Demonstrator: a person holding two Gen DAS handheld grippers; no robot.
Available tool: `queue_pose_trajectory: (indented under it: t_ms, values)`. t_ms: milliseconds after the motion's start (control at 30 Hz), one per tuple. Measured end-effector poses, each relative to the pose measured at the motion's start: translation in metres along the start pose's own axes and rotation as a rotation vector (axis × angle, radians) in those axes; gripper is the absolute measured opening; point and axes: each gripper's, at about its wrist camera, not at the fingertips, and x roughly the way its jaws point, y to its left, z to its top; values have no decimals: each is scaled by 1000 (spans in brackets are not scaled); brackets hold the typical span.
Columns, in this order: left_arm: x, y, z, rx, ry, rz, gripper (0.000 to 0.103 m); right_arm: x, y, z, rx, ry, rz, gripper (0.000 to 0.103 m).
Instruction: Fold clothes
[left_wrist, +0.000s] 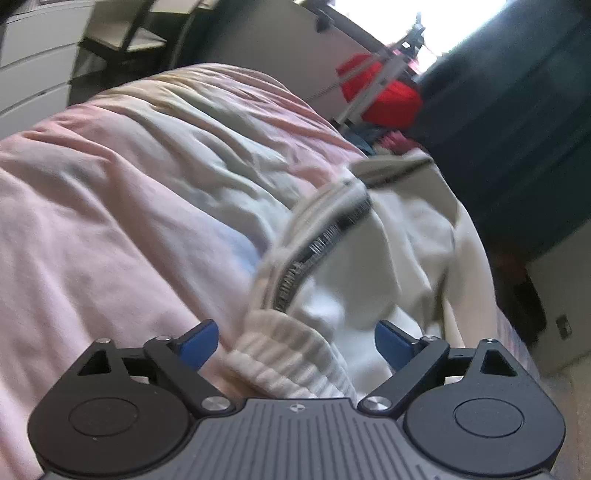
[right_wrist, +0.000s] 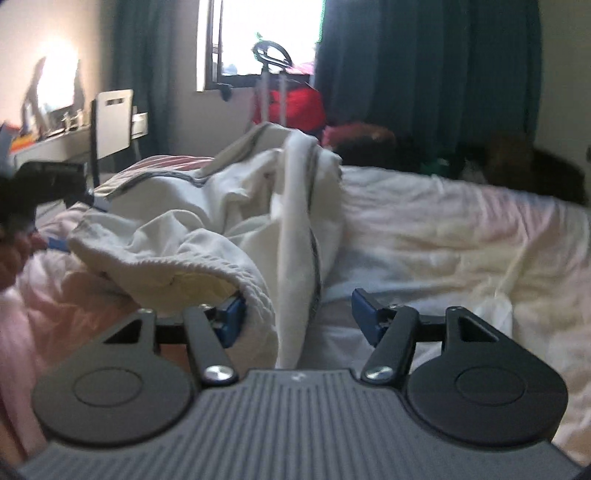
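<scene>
A white zip-up sweatshirt (left_wrist: 369, 258) with a ribbed hem and a dark zipper lies crumpled on a bed with a pink and white cover (left_wrist: 92, 221). My left gripper (left_wrist: 295, 345) stands open, and the ribbed hem lies between its blue pads without being pressed. In the right wrist view the same sweatshirt (right_wrist: 221, 206) is heaped up in front of my right gripper (right_wrist: 297, 315). That gripper is open too: a fold of the hem lies against its left pad (right_wrist: 231, 317), and the right pad stands free. The other gripper (right_wrist: 48, 184) and a hand show at the far left.
A red bag (right_wrist: 291, 107) on a metal frame stands past the bed below a window, with dark curtains (right_wrist: 424, 74) beside it. A white chair (right_wrist: 112, 122) and a desk are at the left. White drawers (left_wrist: 33, 55) stand beyond the bed cover (right_wrist: 443, 229).
</scene>
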Motion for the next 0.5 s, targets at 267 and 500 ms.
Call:
queue_pose_trajectory:
  t_ms: [267,500]
  values:
    - [25,-8,-13,39,68,97,76,-2,-2,-6,47,-14,61,45]
    - [25,0,-11,-2,21,128,50,6,33,-26,-156,31,48,43]
